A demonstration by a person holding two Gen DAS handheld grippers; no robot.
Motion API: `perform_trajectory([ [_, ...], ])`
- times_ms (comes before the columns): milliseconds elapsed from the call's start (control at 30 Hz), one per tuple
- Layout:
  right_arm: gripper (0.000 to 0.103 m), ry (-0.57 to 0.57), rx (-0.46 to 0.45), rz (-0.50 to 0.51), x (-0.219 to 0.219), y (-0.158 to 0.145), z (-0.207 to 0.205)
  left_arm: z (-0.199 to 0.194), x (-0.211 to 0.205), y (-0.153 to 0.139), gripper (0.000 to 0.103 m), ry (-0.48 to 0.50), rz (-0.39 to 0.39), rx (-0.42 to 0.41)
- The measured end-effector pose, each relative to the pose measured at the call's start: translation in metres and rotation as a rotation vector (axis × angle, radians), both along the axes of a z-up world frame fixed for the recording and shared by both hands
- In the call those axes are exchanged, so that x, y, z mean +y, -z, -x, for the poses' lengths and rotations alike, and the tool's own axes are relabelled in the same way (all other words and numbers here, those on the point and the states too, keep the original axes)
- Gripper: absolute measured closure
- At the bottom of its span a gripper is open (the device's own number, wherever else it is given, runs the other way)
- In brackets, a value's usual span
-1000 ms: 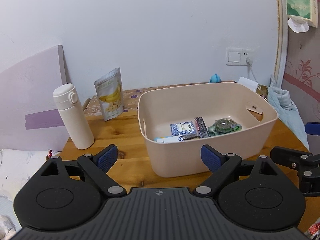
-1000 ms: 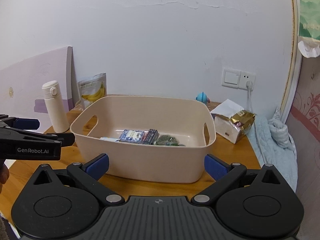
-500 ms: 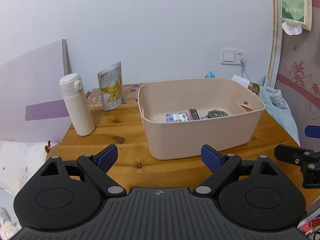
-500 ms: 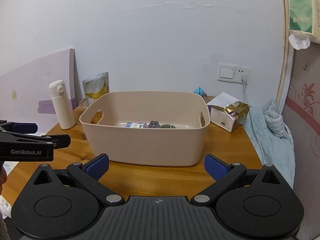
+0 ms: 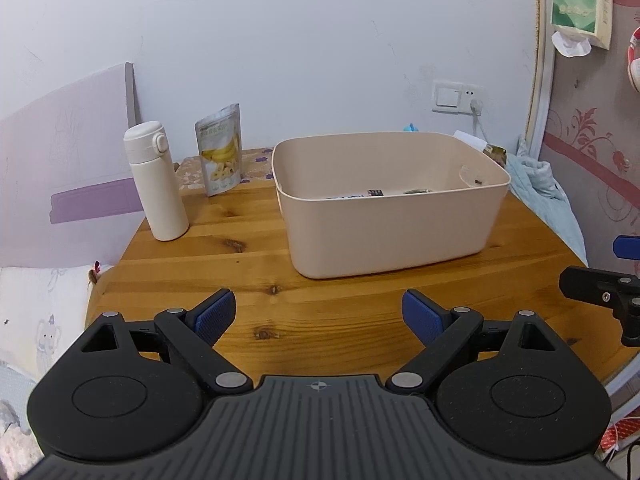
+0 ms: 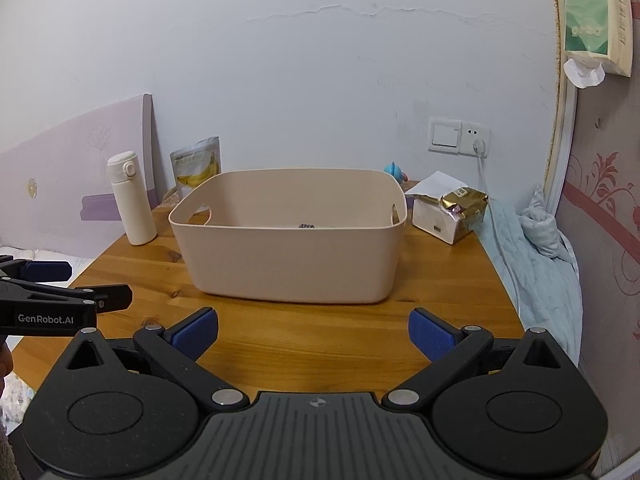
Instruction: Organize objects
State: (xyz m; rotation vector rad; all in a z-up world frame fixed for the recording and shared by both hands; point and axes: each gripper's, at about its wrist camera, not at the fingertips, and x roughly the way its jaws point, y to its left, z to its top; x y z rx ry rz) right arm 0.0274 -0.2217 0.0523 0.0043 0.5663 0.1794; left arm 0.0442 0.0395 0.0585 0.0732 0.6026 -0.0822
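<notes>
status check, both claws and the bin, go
Left claw open, empty. Right claw open, empty. Beige bin mid-table, a few items inside. White bottle and banana pouch outside it, nothing blocking.

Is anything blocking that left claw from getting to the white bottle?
Nothing visible does. The left gripper is open and empty, and only bare wooden table lies between it and the white bottle. The beige bin sits off to the right, apart from the bottle.
</notes>
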Motion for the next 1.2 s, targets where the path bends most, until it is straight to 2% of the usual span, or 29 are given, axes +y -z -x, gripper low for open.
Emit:
perform_trajectory([
  [667, 0.0, -0.003, -0.034, -0.016, -0.005, -0.014, 0.029, 0.034, -0.016, -0.025, 0.011, 0.039, 0.019, -0.029],
  [1200, 0.0, 0.009, -0.016, -0.019, -0.008, -0.012, 0.021, 0.025, -0.021, -0.02, 0.01, 0.034, 0.008, 0.002],
])
